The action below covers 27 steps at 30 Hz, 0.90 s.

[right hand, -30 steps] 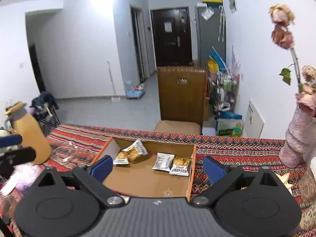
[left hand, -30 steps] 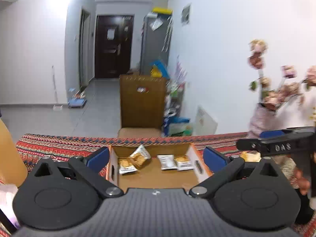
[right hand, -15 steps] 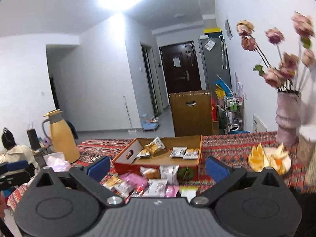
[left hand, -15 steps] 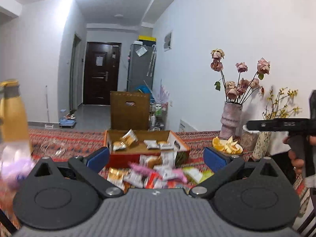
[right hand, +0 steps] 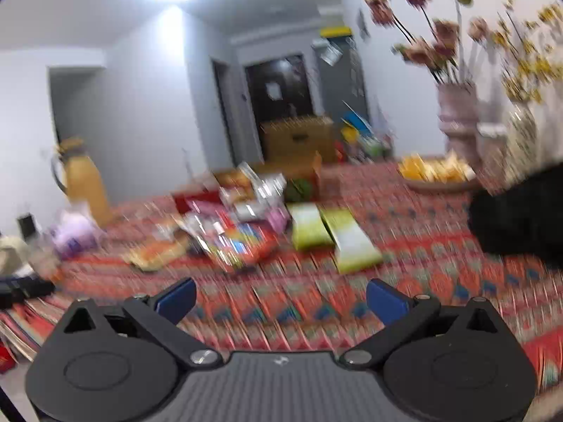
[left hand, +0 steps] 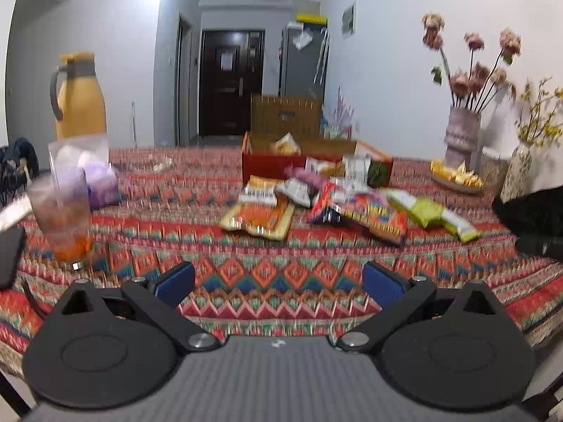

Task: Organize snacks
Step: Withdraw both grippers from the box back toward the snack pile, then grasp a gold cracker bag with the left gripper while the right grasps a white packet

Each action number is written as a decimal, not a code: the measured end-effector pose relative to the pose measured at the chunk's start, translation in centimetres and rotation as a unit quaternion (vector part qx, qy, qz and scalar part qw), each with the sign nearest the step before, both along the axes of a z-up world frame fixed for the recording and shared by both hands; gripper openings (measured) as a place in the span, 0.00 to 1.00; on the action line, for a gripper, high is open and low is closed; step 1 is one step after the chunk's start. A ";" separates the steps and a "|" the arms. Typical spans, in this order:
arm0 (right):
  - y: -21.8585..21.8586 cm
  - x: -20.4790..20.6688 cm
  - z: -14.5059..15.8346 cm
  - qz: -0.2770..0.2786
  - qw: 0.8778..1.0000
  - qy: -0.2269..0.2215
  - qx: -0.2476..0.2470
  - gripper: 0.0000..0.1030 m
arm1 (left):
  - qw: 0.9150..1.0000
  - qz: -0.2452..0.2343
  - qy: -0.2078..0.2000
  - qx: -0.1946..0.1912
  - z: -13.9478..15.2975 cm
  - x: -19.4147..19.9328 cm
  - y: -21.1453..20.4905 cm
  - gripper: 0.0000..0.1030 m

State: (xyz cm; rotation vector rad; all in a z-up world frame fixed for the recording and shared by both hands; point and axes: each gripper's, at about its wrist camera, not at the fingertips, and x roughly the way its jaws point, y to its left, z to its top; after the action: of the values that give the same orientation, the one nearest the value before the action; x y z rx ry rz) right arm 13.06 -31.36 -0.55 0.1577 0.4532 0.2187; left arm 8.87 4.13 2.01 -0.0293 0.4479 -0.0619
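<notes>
Snacks (left hand: 355, 207) heaped on tablecloth (left hand: 246, 267) just before box (left hand: 271, 167), few pkts inside. L gripper (left hand: 278, 283) and R gripper (right hand: 281, 297) both spread wide, empty, low at near edge, prob. lining up for a pick.

The tablecloth (left hand: 246, 246) is woven, patterned cloth — matt. Snack packets (left hand: 366, 214) at its twelve o'clock look like glossy foil, the box (left hand: 271, 168) matt cardboard; the cup (left hand: 61, 211) at ten o'clock — clear plastic.

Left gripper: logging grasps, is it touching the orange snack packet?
Apart. Left wrist view: the open left gripper sits short of the orange snack packet, patterned tablecloth between.
</notes>
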 end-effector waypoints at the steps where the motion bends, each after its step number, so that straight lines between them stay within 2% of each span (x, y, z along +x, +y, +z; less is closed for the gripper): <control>1: 0.1 -0.1 -0.9 -0.008 1.000 0.013 0.000 1.00 | 1.000 -0.001 0.004 0.002 -0.3 0.2 0.0 1.00; 4: 0.1 0.2 -2.5 -0.015 0.999 0.036 0.001 1.00 | 1.000 -0.004 0.013 0.001 -0.8 0.9 0.0 1.00; 8: 0.5 0.6 -3.0 -0.019 0.999 0.025 -0.021 1.00 | 1.000 -0.001 0.022 -0.002 -1.2 2.0 0.1 1.00; 13: 0.3 2.4 -2.5 -0.024 0.999 0.023 -0.014 1.00 | 0.999 -0.003 0.040 0.002 -1.7 3.9 0.0 1.00; 20: 0.4 6.2 -1.2 -0.004 1.000 0.022 -0.006 0.98 | 0.999 -0.013 0.040 0.004 -1.3 8.6 -0.1 1.00; 22: 0.8 7.7 -0.8 0.006 1.000 0.023 -0.013 0.96 | 0.999 -0.017 0.043 0.005 -1.1 10.5 -0.2 0.96; 24: 1.3 9.5 -0.3 0.013 0.999 0.024 -0.018 0.92 | 0.999 -0.020 0.045 0.006 -0.9 12.4 -0.1 0.85; 27: 2.4 12.5 0.3 0.035 0.999 0.024 -0.020 0.86 | 0.999 -0.030 0.042 0.010 -0.6 15.8 0.1 0.78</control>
State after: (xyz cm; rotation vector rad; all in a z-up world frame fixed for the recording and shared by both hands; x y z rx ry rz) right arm 25.51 -28.97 -0.21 0.1088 0.5118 0.2750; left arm 24.69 4.21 1.44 0.0016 0.5335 -0.1156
